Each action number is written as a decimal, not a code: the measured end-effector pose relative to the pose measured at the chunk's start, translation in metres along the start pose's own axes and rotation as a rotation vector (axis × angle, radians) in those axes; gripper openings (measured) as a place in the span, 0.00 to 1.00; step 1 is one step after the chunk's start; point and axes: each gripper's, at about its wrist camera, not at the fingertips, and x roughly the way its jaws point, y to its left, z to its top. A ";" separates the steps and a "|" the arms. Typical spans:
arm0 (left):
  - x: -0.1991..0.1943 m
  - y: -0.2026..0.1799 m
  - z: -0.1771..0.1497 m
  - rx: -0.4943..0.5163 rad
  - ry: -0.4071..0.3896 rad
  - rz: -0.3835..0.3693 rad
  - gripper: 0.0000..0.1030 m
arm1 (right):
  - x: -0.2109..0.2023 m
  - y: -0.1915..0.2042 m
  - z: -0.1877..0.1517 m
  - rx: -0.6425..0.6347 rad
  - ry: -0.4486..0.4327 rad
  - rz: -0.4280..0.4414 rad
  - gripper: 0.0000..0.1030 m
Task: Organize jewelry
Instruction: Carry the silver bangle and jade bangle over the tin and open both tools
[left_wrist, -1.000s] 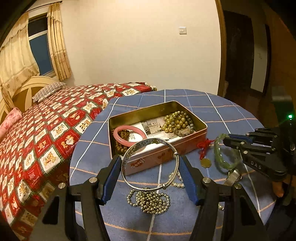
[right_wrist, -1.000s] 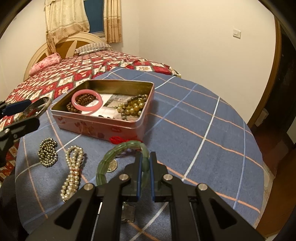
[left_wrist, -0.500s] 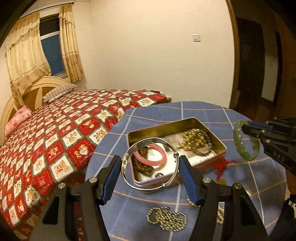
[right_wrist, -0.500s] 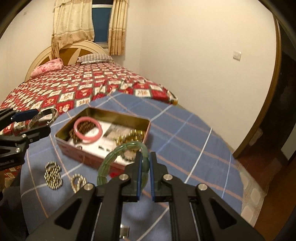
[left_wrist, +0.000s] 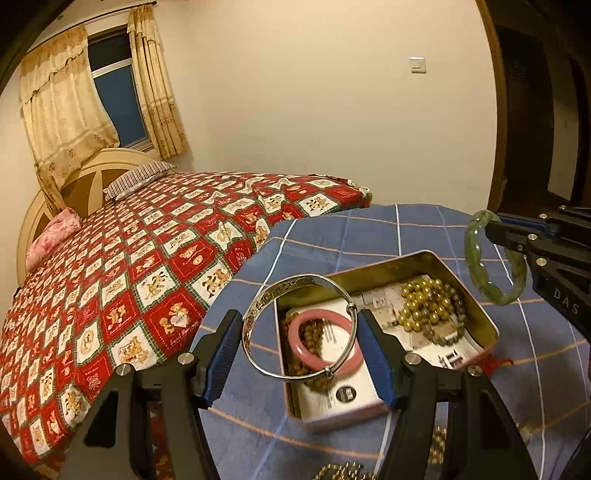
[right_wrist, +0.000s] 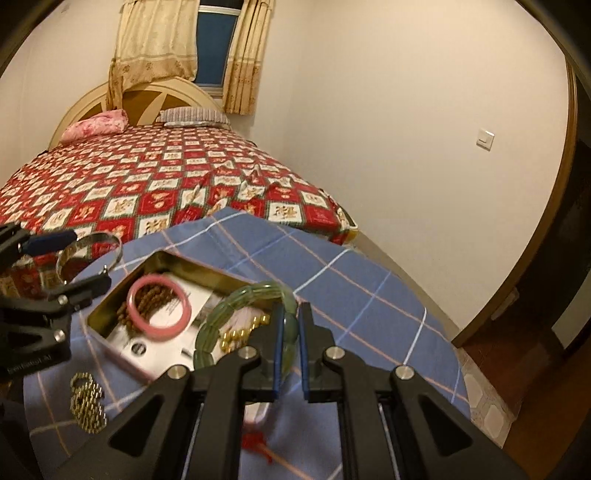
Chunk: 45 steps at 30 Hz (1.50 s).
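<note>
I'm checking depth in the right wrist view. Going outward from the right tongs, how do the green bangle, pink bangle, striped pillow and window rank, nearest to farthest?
1. Green bangle, clamped in the right tongs.
2. Pink bangle, in the tin, left of centre.
3. Striped pillow, at the bed's head.
4. Window, behind the headboard.

Right gripper (right_wrist: 287, 334) clamped on green bangle (right_wrist: 236, 314), held above open tin (right_wrist: 207, 271).
Tin holds pink bangle (right_wrist: 159, 309) over brown beads (right_wrist: 147, 295). Left gripper (right_wrist: 74, 260) grips silver bangle (right_wrist: 88, 251). Gold bead chain (right_wrist: 88, 402) lies on blue checked tablecloth (right_wrist: 351, 288).
</note>
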 end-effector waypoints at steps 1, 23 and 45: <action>0.003 -0.001 0.002 0.001 -0.002 0.006 0.62 | 0.005 0.002 0.003 -0.005 0.001 -0.001 0.09; 0.057 -0.013 0.005 0.016 0.072 -0.007 0.62 | 0.059 0.008 0.001 -0.035 0.101 0.018 0.09; 0.045 -0.007 0.005 0.055 0.078 0.061 0.77 | 0.050 0.003 -0.005 -0.038 0.114 -0.008 0.67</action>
